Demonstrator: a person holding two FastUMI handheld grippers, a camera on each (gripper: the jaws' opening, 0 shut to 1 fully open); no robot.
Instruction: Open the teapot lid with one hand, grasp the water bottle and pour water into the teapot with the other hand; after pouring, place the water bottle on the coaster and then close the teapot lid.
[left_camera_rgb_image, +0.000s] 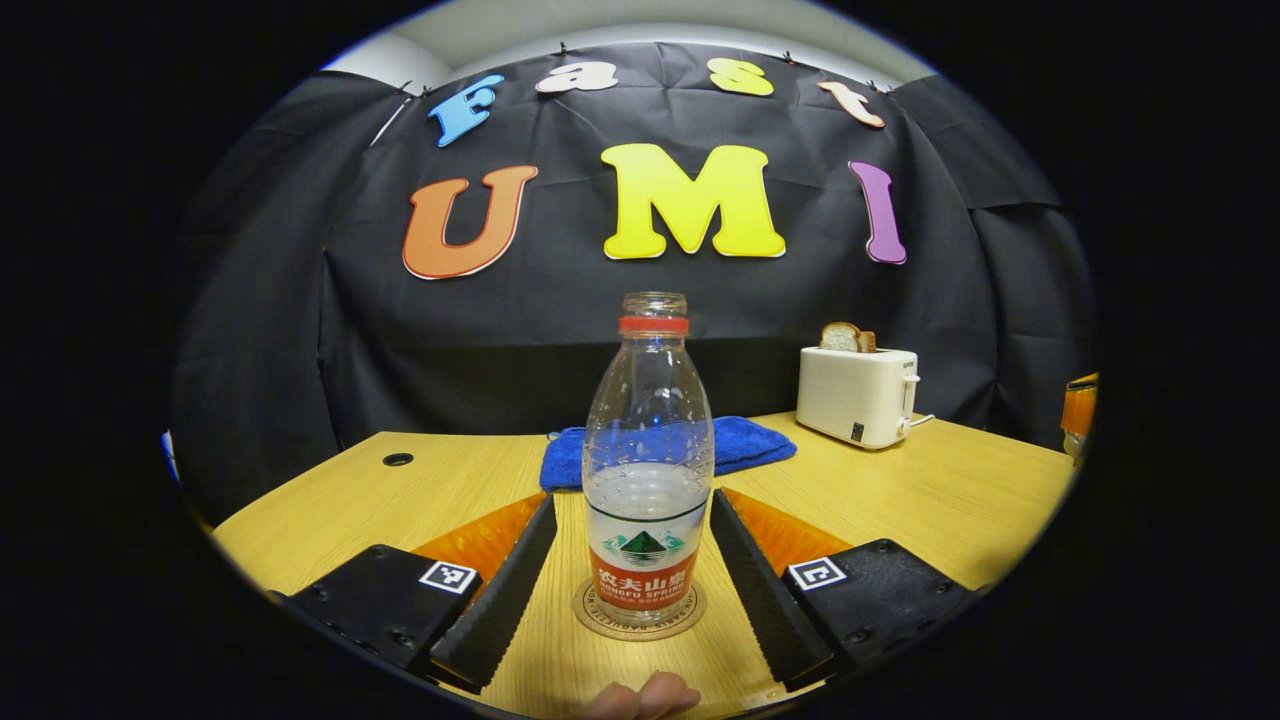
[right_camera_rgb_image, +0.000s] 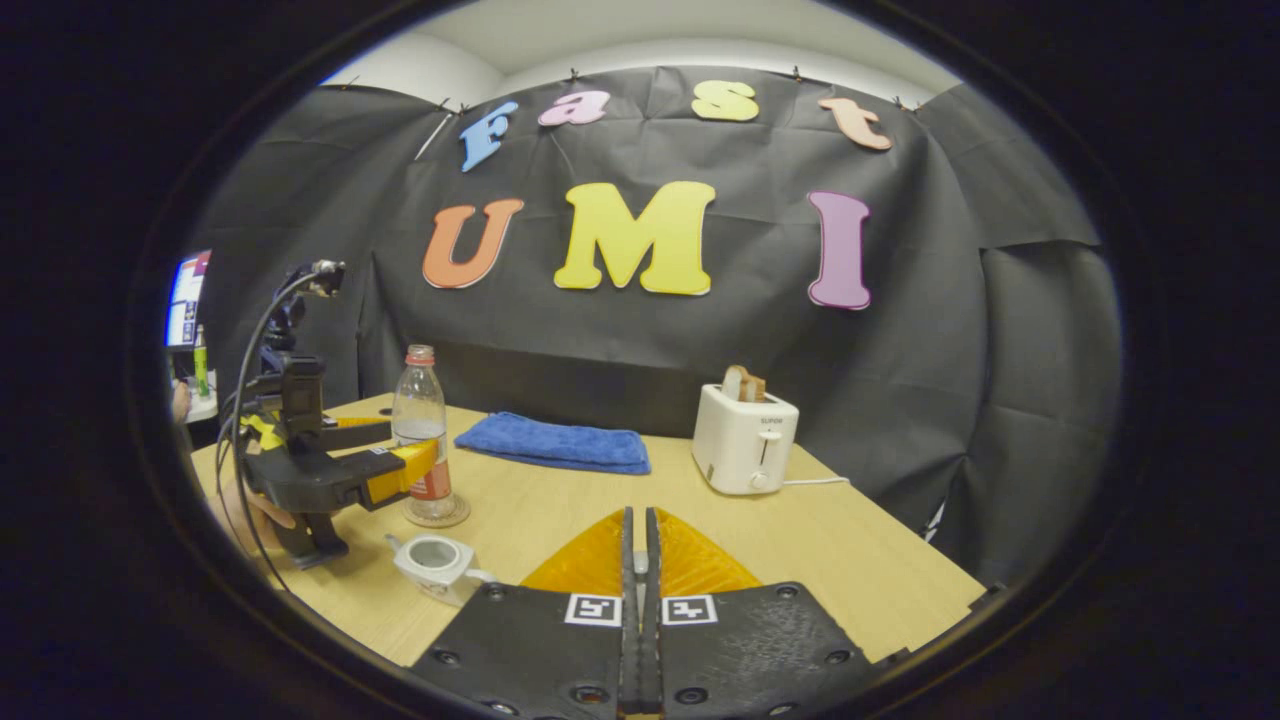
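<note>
A clear water bottle (left_camera_rgb_image: 648, 470) with a red label and no cap stands upright on a round coaster (left_camera_rgb_image: 588, 612), partly filled. My left gripper (left_camera_rgb_image: 630, 505) is open around its lower body, one finger on each side with a narrow gap to the bottle. From the right gripper view, the left gripper (right_camera_rgb_image: 415, 465) reaches from the left around the bottle (right_camera_rgb_image: 420, 420). A small white teapot (right_camera_rgb_image: 435, 560) sits just in front of it with its top open. My right gripper (right_camera_rgb_image: 637, 515) is shut above the table, nothing visible between its fingers.
A blue towel (left_camera_rgb_image: 745, 440) lies behind the bottle. A white toaster (left_camera_rgb_image: 858, 395) holding bread stands at the back right. A finger (left_camera_rgb_image: 650, 695) shows at the bottom edge. The wooden table (right_camera_rgb_image: 850, 560) has a cable hole (left_camera_rgb_image: 397, 459) at the far left.
</note>
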